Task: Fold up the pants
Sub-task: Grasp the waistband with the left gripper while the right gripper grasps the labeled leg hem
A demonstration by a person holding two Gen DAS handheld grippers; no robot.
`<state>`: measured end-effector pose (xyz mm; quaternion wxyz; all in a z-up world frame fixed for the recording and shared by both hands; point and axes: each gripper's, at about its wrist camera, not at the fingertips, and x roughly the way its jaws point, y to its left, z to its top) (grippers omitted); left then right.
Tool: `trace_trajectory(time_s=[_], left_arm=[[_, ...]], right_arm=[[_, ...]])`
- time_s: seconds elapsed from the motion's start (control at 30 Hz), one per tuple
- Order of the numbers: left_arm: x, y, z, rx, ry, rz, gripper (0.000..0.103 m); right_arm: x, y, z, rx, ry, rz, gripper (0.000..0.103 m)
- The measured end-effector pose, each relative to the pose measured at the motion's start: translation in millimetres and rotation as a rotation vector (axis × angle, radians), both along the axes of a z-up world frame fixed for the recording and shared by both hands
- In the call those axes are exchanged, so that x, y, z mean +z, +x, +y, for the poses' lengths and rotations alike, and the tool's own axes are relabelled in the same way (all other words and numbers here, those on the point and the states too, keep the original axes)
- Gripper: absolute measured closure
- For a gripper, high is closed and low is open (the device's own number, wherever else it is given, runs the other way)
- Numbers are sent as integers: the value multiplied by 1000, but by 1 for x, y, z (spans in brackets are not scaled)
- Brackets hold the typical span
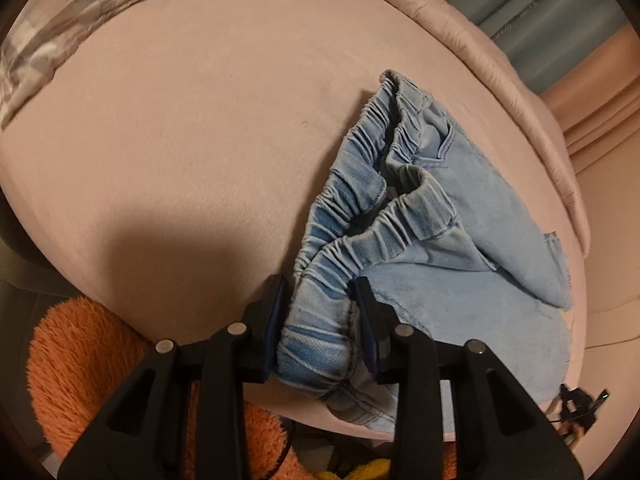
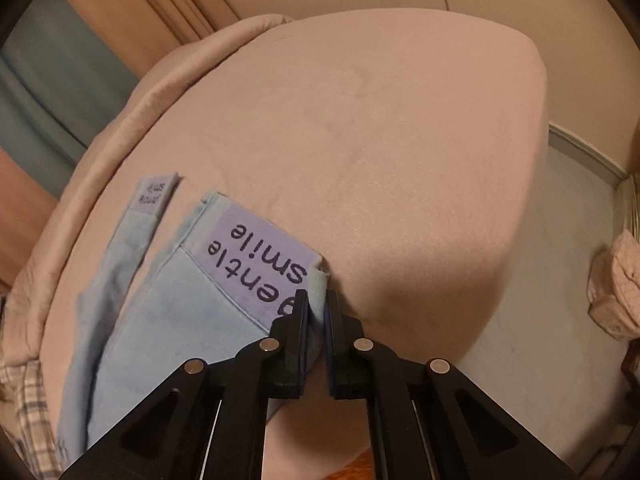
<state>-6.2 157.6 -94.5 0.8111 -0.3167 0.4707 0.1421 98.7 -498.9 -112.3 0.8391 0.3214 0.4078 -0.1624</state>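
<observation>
The light blue pants (image 1: 436, 200) lie on a pink bed (image 1: 192, 128), spread toward its right side in the left wrist view. Their gathered elastic waistband runs from the far middle of the garment down to the near edge, where the left gripper (image 1: 320, 328) has it: the bunched denim sits between the two black fingers (image 1: 272, 320), which stand moderately apart with the fabric filling the gap between them. The cloth hangs a little over the near edge of the bed just below the fingers.

In the right wrist view the same pants (image 2: 168, 320) lie at the near left of the bed (image 2: 380, 140), with two leg ends pointing away. The nearer leg carries a lilac patch (image 2: 256, 256) printed with dark letters, of which "smile" reads clearly; a smaller matching patch (image 2: 154, 194) marks the farther leg, just to the left. The right gripper (image 2: 318, 312) has its fingers drawn narrow, pinching the corner of the hem just beside the big patch, at the pants' right edge.

A plaid cloth (image 1: 80, 12) lies at the far left of the bed, and an orange fluffy thing (image 1: 84, 368) sits below the near edge.
</observation>
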Motion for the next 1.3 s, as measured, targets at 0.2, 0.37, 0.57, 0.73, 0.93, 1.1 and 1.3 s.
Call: trace_trajectory(time_s=[0.2, 0.37, 0.57, 0.73, 0.93, 1.1, 1.3], left_arm=[[13, -4, 0, 35, 3, 27, 37], [56, -10, -4, 62, 17, -103, 11], [83, 8, -40, -73, -56, -248, 11], [69, 33, -85, -190, -80, -211, 21], [30, 49, -110, -244, -107, -105, 33], [15, 46, -109, -235, -116, -59, 36], [14, 45, -104, -218, -135, -58, 36]], right_arm=[[14, 11, 8, -4, -101, 77, 89], [47, 1, 17, -48, -223, 69, 49], [97, 51, 73, 193, -191, -82, 43], [109, 123, 138, 371, -95, -103, 43], [80, 204, 200, 466, -19, 24, 43], [35, 260, 226, 422, -42, 172, 43], [9, 285, 228, 350, -130, 235, 63]])
